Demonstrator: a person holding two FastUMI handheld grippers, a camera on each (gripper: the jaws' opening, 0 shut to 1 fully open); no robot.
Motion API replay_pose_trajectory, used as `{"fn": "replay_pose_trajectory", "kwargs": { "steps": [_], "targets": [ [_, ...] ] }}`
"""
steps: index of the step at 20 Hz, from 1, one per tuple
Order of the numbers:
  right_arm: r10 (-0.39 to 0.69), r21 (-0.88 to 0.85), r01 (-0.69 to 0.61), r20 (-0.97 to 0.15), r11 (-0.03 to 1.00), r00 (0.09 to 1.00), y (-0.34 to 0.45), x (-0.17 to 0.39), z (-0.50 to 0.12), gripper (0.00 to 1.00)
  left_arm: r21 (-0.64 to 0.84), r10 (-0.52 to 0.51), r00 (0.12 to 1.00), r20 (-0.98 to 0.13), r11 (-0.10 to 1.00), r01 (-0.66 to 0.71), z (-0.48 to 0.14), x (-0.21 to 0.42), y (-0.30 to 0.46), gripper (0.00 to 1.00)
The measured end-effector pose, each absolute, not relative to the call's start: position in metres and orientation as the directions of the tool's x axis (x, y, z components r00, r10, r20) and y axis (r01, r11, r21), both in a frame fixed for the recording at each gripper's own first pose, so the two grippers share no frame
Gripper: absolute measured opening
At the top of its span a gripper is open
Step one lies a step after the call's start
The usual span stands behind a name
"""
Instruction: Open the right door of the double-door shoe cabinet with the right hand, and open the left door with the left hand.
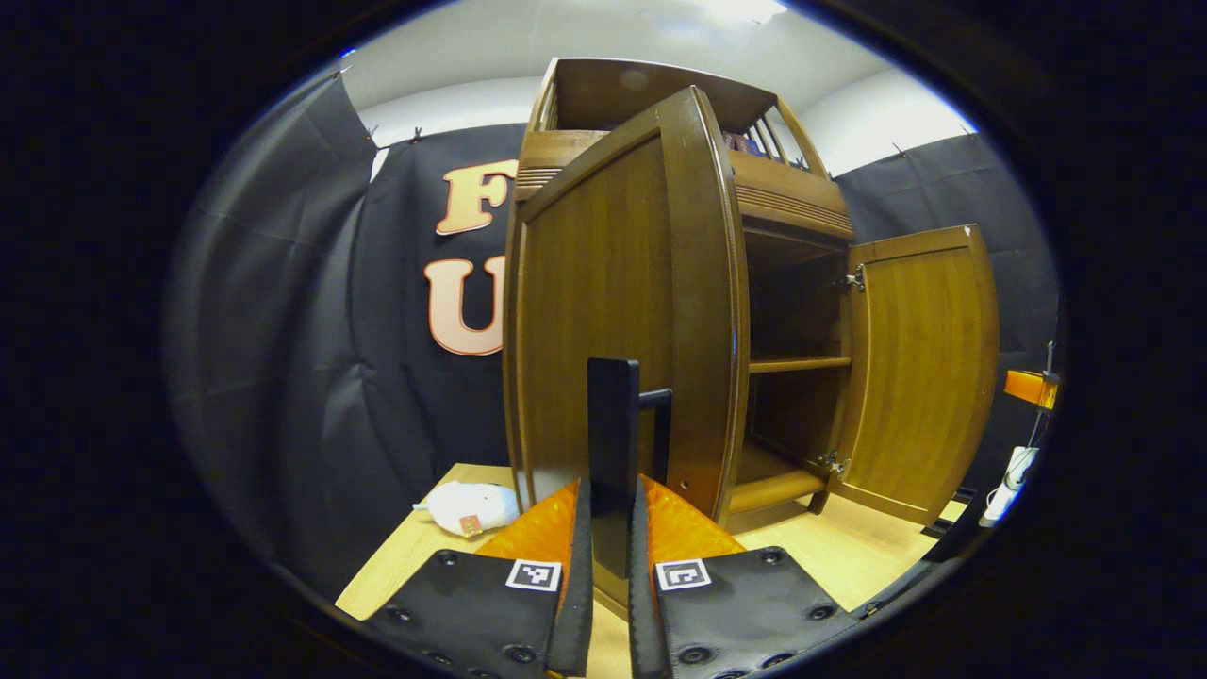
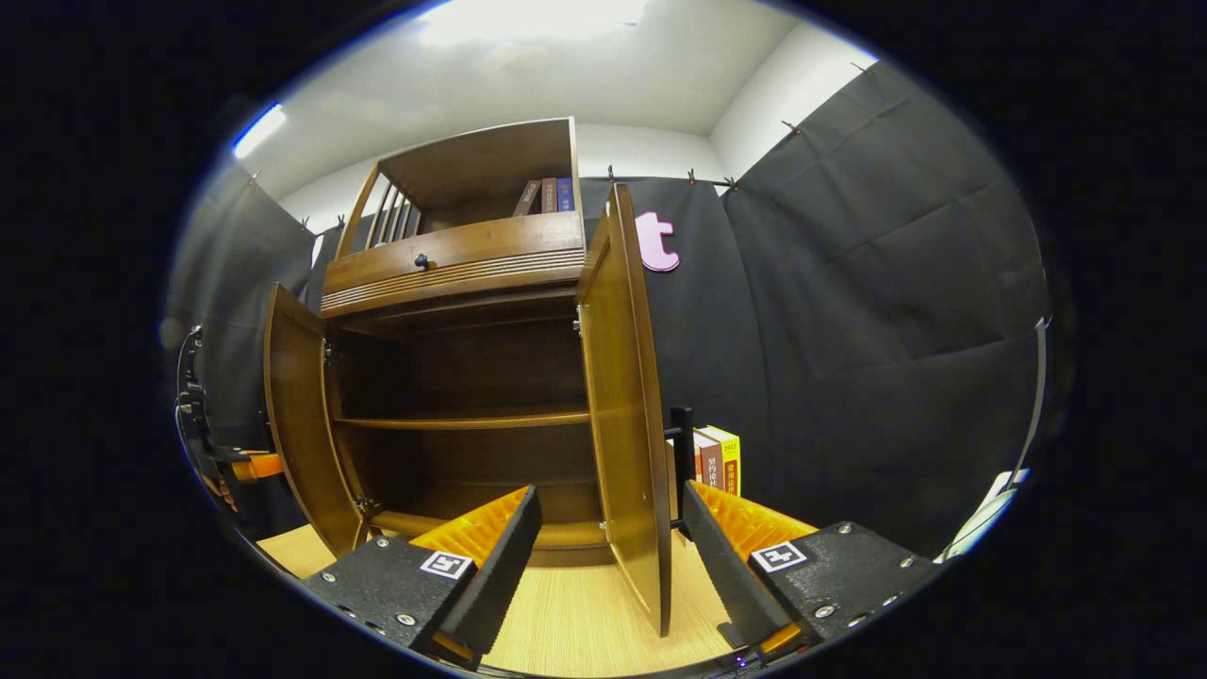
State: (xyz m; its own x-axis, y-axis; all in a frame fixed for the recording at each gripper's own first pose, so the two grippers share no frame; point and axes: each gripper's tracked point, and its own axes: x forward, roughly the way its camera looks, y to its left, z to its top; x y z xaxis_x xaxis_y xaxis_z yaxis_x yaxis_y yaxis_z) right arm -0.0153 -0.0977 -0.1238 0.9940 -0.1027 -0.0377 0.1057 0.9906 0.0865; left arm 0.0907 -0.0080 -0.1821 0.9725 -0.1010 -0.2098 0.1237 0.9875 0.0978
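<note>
Shoe cabinet [image 2: 453, 377] doors open | left hand-held gripper [image 1: 611, 528] clamped on left door handle [image 1: 613, 424] | right hand-held gripper [image 2: 603, 556] apart, straddling right door [image 2: 627, 405]

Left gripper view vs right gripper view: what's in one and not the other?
Left gripper view: the left hand-held gripper shut on the left door's black handle, and a white soft toy on the floor beside the cabinet.
Right gripper view: the right hand-held gripper open, straddling the right door's edge; books beside the cabinet; a drawer knob.
Both: the cabinet, left door and right door open, and the inner shelf.
</note>
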Motion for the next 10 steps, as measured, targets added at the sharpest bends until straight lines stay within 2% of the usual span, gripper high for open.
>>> {"fn": "replay_pose_trajectory", "kwargs": {
  "steps": [2,5,7,8,9,10],
  "targets": [
    [-0.098,0.083,0.101,-0.042,0.991,0.994,-0.094,-0.019,-0.124,0.99,0.117,-0.049,0.977,-0.206,0.990,0.074,-0.178,0.084,0.007,0.23],
    [-0.086,0.087,0.090,-0.043,0.992,0.995,-0.086,-0.024,-0.124,0.99,0.154,0.015,0.983,-0.183,0.988,0.014,-0.173,0.076,0.038,0.11],
    [-0.079,0.088,0.083,-0.045,0.993,0.996,-0.081,-0.027,-0.124,0.99,0.139,0.040,0.982,-0.186,0.990,-0.014,-0.171,0.076,0.055,0.11],
    [-0.076,0.085,0.079,-0.048,0.993,0.996,-0.078,-0.029,-0.124,0.99,0.135,0.057,0.982,-0.181,0.990,-0.032,-0.171,0.074,0.066,0.07],
    [-0.072,0.084,0.076,-0.049,0.994,0.996,-0.074,-0.030,-0.124,0.92,0.132,0.063,0.981,-0.183,0.990,-0.039,-0.170,0.073,0.072,0.07],
    [-0.068,0.084,0.072,-0.046,0.994,0.997,-0.072,-0.032,-0.122,0.99,0.130,0.064,0.981,-0.184,0.991,-0.040,-0.168,0.072,0.075,0.03]
  ]
}}
